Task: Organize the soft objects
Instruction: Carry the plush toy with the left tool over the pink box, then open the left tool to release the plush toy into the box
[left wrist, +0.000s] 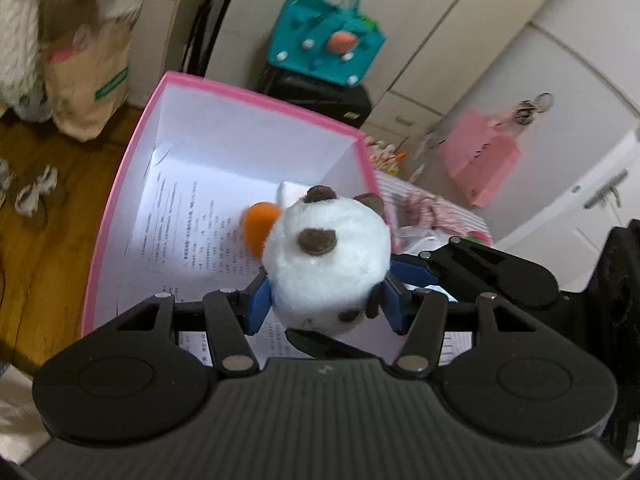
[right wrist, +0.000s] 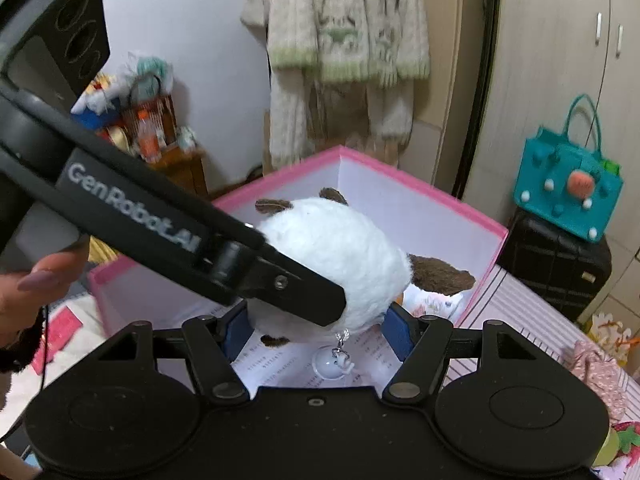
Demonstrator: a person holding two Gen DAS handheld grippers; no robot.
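A white plush toy (left wrist: 326,264) with brown patches and an orange part is held over the open pink box (left wrist: 224,86). My left gripper (left wrist: 326,304) is shut on the plush, its blue pads pressing both sides. My right gripper (right wrist: 318,326) also has its blue pads against the plush (right wrist: 340,256), gripping it from another side. The left gripper's black body crosses the right wrist view in front of the toy. A small clear charm (right wrist: 332,362) hangs under the plush. The box (right wrist: 420,190) has white inner walls and printed paper (left wrist: 188,224) on its bottom.
A teal handbag (left wrist: 326,46) sits on a black case (left wrist: 320,96) by the wardrobe. A pink paper bag (left wrist: 480,160) hangs on a door. A brown paper bag (left wrist: 86,80) stands on the wooden floor. Striped pink bedding (right wrist: 520,320) lies beside the box. Knitwear (right wrist: 340,40) hangs behind.
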